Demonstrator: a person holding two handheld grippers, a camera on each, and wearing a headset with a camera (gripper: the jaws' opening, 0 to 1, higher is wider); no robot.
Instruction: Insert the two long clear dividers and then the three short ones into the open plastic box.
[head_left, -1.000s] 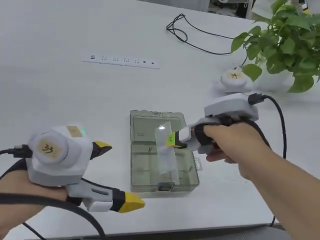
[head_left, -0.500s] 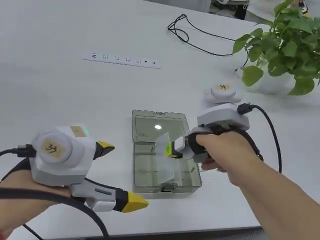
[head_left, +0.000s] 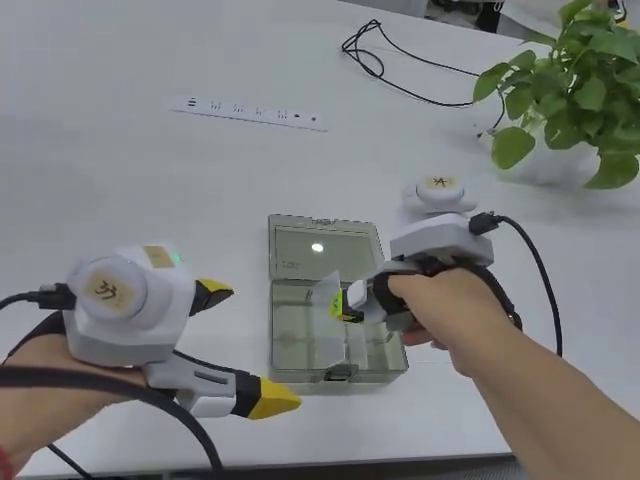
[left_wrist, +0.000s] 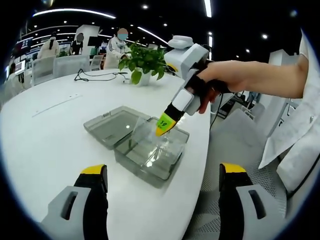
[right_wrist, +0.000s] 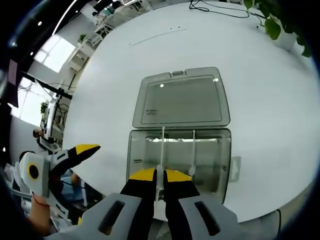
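Note:
The open clear plastic box (head_left: 290, 335) lies on the white table with its lid (head_left: 320, 247) flat behind it. My right gripper (head_left: 345, 302) is shut on a long clear divider (head_left: 328, 318) that stands on edge, lowered into the tray. In the right gripper view the held divider (right_wrist: 162, 150) runs edge-on from the shut jaws (right_wrist: 159, 178) toward the hinge, and a second divider (right_wrist: 194, 146) stands parallel to its right. My left gripper (head_left: 243, 346) hovers open and holding nothing, left of the box. From the left gripper view the right gripper (left_wrist: 164, 123) dips into the box (left_wrist: 150, 155).
A white power strip (head_left: 245, 108) and a black cable (head_left: 400, 68) lie at the back. A potted plant (head_left: 570, 80) stands far right, with a white round puck (head_left: 437, 190) beside the box. A small clear piece (right_wrist: 235, 169) lies right of the tray.
The right gripper has brought the divider down from a tilted hold above the box into the tray. The left gripper stays open in about the same place.

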